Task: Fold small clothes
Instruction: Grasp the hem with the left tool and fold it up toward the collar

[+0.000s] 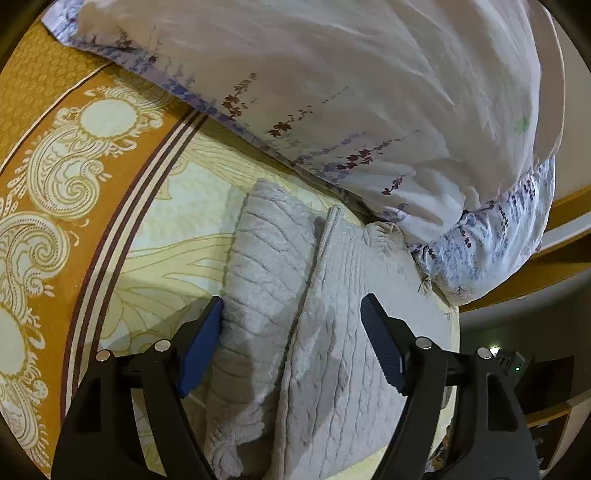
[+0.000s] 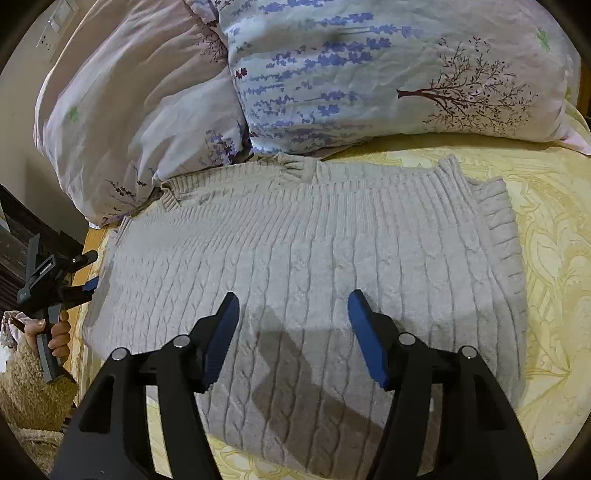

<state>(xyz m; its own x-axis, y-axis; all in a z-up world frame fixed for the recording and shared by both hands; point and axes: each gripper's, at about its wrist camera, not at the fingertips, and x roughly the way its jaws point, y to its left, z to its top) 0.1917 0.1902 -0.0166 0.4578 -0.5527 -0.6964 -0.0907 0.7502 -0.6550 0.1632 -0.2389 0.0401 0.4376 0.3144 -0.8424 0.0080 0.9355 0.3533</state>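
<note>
A bed covered by a pale yellow bedspread (image 2: 546, 236) with a large leaf pattern carries everything; in the left wrist view its orange border with cream paisley scrolls (image 1: 48, 192) curves along the left. Two plump white pillows printed with lavender sprigs and bare trees (image 2: 369, 74) are heaped along the far side, and a beige wall with a white switch plate (image 2: 55, 26) shows at the upper left.

The light grey cable-knit sweater (image 2: 295, 251) lies folded flat on the bedspread, its ribbed edge touching the pillows. The right claw (image 2: 293, 306) hovers over the near middle of the knit, blue pads spread apart with nothing between them. The left claw (image 1: 291, 314) stands released above the sweater's end, where a fold ridge runs between two layers. In the right wrist view it sits at the sweater's left edge, held by a hand (image 2: 55, 332).

Seen from the right wrist, the sweater's long axis runs left to right, its cables running from near to far toward the pillows.
</note>
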